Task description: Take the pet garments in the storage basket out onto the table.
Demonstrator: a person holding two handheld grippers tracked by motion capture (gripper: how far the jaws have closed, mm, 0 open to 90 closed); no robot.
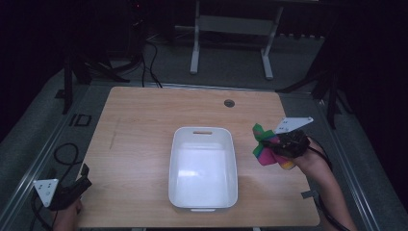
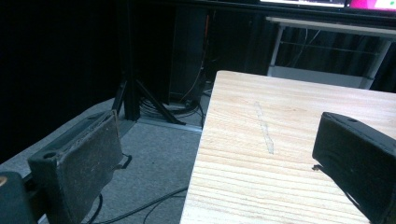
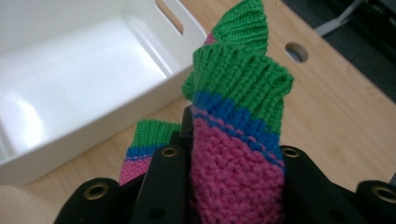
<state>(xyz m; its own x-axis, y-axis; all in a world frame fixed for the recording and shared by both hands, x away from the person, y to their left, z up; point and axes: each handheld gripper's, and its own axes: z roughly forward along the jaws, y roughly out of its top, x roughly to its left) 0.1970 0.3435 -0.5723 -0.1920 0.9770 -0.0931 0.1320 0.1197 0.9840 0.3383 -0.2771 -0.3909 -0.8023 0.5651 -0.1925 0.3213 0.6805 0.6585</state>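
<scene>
A knitted sock [image 1: 264, 148] in pink, blue and green bands is held just right of the white bin [image 1: 179, 159], a little above the table. My right gripper [image 1: 281, 144] is shut on the knitted sock [image 3: 236, 140], whose green cuff sticks up between the jaws; the white bin [image 3: 70, 121] lies empty beyond it. My left gripper [image 1: 79, 180] hangs open at the table's front left corner, its jaws wide apart over the table's left edge. Between the left gripper's [image 2: 219, 158] jaws there is only bare wood and floor.
A wooden table [image 1: 139, 120] has a round cable hole [image 1: 229, 103] at the back. Black cables [image 1: 65, 156] lie on the grey floor to the left. A white desk frame [image 1: 231, 43] and dark stands rise behind the table.
</scene>
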